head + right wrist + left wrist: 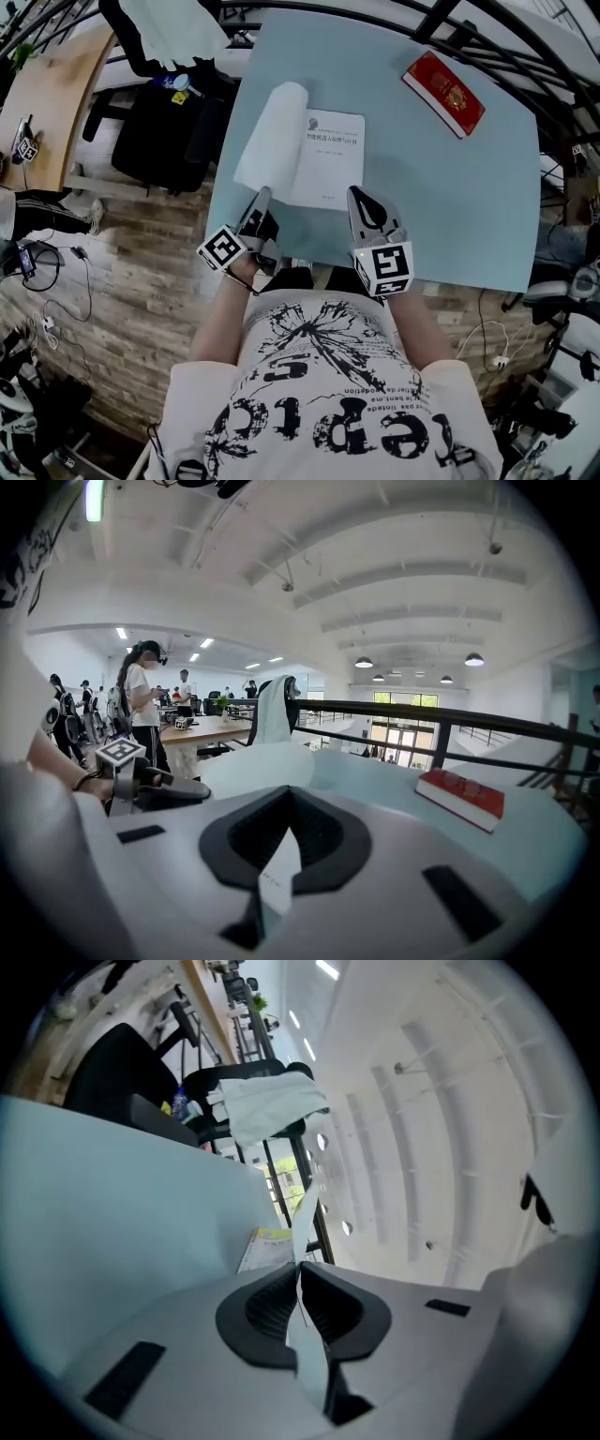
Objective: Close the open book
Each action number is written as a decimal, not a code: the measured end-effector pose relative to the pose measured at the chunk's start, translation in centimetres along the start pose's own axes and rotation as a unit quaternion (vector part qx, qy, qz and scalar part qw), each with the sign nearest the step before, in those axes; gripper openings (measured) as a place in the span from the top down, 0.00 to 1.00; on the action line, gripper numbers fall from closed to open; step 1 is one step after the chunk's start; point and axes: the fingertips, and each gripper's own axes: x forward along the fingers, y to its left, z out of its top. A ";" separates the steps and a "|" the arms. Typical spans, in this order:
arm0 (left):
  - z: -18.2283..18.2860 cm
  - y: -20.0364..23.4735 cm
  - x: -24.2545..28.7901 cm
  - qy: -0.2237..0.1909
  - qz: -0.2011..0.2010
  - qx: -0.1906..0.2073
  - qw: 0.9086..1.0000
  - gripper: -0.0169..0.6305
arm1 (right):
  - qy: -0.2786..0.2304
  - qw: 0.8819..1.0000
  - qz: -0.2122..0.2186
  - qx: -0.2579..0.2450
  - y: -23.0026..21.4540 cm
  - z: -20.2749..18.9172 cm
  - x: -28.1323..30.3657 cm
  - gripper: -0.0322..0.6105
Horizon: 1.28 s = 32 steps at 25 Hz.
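Note:
An open book (328, 159) lies on the pale blue table (450, 206), its right page flat and printed. Its left leaves (274, 139) are lifted and curl over to the left. At the near left corner of the book, my left gripper (262, 195) is shut on a thin white leaf (306, 1213), which runs edge-on between the pads (272, 1307). My right gripper (354, 193) is at the near right corner and is shut on the right page's edge (279, 874). The right gripper view also shows the raised leaves (258, 766) and the left gripper (141, 785).
A closed red book (443, 92) lies at the table's far right and shows again as the red book (461, 797). A black chair (159, 122) with white cloth stands left of the table. A dark railing (441, 733) runs behind, with people (141, 705) by desks beyond.

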 end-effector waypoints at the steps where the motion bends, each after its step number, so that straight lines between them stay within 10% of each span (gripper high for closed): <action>1: -0.5 -0.3 0.2 0.018 0.003 0.025 1.000 0.93 | 0.000 1.000 -0.003 0.001 -0.1 0.0 -0.2 0.94; 11: -5.6 -2.2 3.3 0.161 0.021 0.247 0.955 0.93 | 0.000 0.999 -0.046 0.018 -3.0 -0.8 -3.3 0.94; 18: -11.3 -1.2 5.6 0.283 0.057 0.430 0.855 0.93 | 0.010 0.997 -0.065 0.033 -4.8 -1.9 -4.6 0.94; 28: -16.2 2.8 6.0 0.417 0.096 0.496 0.755 0.84 | 0.031 0.996 -0.067 0.049 -6.0 -3.8 -5.3 0.94; 32: -16.9 3.4 6.2 0.429 0.099 0.496 0.748 0.79 | 0.047 0.996 -0.059 0.054 -5.6 -4.7 -5.3 0.94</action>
